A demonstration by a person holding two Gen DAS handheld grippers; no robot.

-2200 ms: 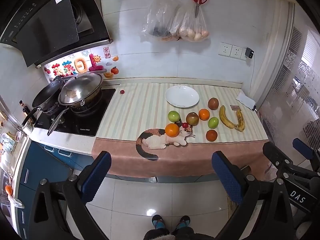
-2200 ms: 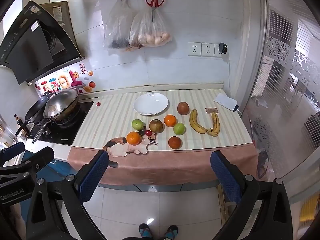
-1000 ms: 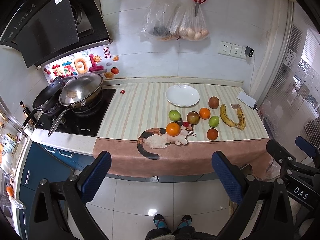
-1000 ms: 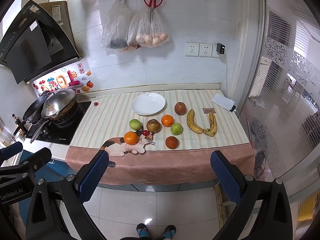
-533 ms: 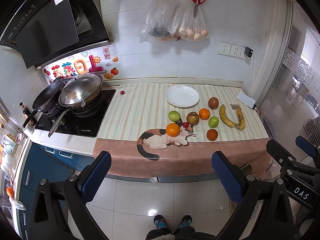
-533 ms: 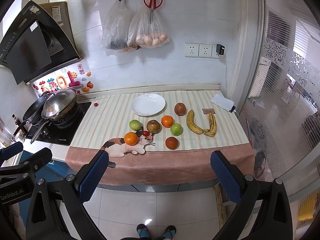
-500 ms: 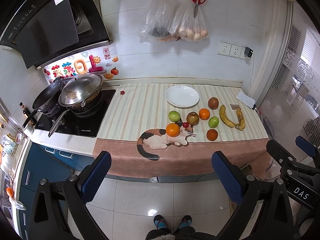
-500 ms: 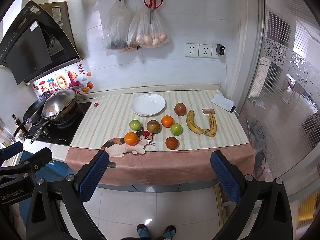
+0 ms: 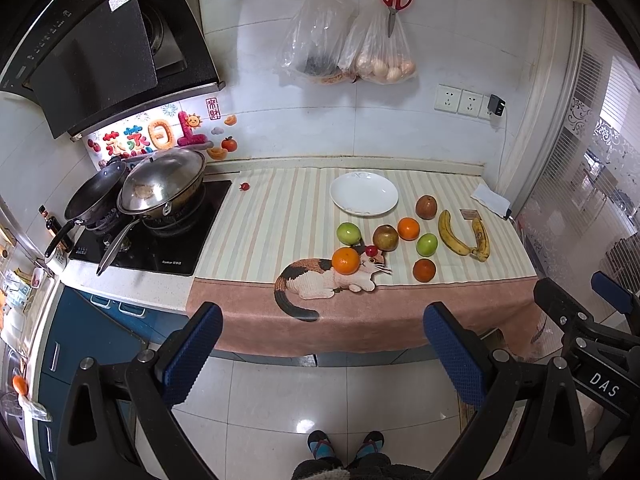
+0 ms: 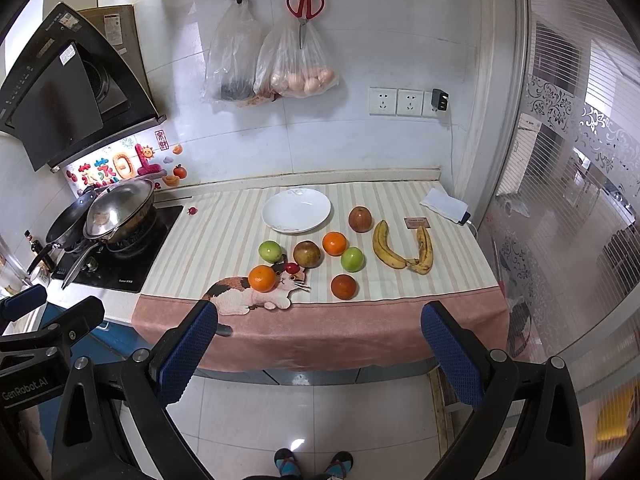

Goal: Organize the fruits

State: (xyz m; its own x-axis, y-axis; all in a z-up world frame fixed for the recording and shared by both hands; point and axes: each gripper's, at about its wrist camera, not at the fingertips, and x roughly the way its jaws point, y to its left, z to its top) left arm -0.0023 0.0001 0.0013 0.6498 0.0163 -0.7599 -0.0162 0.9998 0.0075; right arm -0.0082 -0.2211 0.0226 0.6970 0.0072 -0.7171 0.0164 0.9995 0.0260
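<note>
An empty white plate (image 9: 363, 199) (image 10: 296, 211) sits at the back of a striped cloth on the counter. In front of it lie loose fruits: two green apples (image 10: 270, 251) (image 10: 352, 259), oranges (image 10: 262, 278) (image 10: 334, 243), brown-red fruits (image 10: 307, 254) (image 10: 360, 219) (image 10: 343, 286), a small red one (image 10: 292, 268) and two bananas (image 10: 404, 251) (image 9: 464, 233). My left gripper (image 9: 320, 356) and right gripper (image 10: 318, 354) are both open and empty, held over the floor well in front of the counter.
A hob with two pans (image 9: 156, 192) stands left of the cloth. Plastic bags (image 10: 272, 64) and red scissors (image 10: 305, 4) hang on the wall. A white power bank (image 10: 444, 205) lies at the right end. A glass door (image 10: 568, 200) is on the right.
Both views drifted very slightly; the fruits, plate and grippers stay as they were.
</note>
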